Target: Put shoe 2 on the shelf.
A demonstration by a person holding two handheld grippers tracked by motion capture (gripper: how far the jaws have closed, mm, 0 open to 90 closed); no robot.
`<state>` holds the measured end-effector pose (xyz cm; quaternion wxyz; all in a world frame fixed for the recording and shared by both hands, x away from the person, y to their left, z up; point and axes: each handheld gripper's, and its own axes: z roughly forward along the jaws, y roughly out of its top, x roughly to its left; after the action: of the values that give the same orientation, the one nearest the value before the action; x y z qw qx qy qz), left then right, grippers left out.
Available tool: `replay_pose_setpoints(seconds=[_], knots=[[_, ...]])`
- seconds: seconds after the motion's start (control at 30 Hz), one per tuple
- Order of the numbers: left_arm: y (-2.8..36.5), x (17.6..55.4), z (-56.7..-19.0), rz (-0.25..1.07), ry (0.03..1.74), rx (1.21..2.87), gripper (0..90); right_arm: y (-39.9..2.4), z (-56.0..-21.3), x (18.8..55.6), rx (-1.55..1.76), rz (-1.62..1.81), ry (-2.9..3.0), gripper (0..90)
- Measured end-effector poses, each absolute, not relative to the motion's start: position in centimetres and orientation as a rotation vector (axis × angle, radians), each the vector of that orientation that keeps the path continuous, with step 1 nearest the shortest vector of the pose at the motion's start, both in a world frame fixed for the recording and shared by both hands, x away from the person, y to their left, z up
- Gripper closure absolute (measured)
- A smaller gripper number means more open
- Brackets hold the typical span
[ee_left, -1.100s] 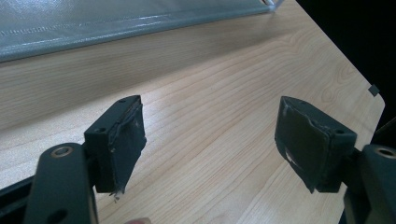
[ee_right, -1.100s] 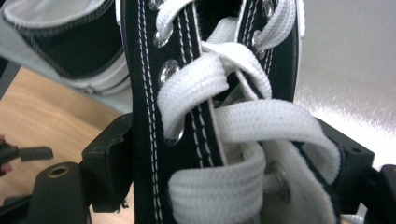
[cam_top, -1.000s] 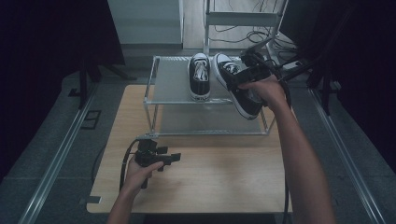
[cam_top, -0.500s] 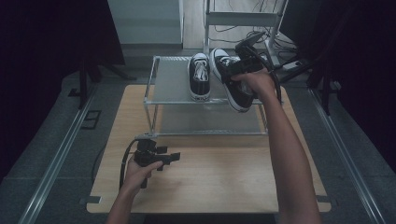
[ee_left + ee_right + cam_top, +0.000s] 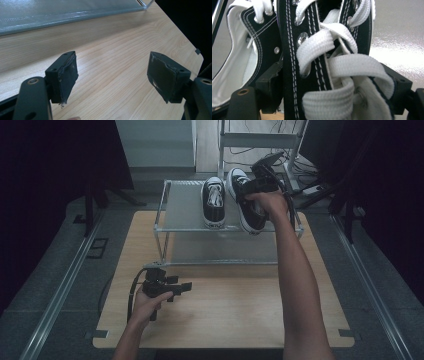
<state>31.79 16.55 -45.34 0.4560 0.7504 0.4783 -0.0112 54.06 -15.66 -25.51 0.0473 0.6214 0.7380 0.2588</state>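
A: A wooden tabletop (image 5: pixel 225 305) is seen under dark surroundings, with a metal shelf (image 5: pixel 182 207) at its far side. What lies nearest?

B: The left hand-held gripper (image 5: pixel 186 285) is rested there, jaws wide apart and empty. Farther off, the right hand-held gripper (image 5: pixel 243 193) is clamped across the right shoe (image 5: pixel 248 217) at the laces, on the shelf just beside the left shoe (image 5: pixel 213 202). Its long axis runs near-to-far, slightly angled.

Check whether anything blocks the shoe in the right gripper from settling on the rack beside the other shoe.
Nothing visible does. The held shoe already sits beside the other shoe on the rack, its toe overhanging the front edge.
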Motion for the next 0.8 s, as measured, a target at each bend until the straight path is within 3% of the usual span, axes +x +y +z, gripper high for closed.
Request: replay_pose_setpoints(seconds=[0.8], knots=[[16.3, 31.6, -45.1, -0.025, 1.16, 1.855, 24.4, -14.2, -25.9, 55.7, 1.994, 0.788, 2.157, 19.6]])
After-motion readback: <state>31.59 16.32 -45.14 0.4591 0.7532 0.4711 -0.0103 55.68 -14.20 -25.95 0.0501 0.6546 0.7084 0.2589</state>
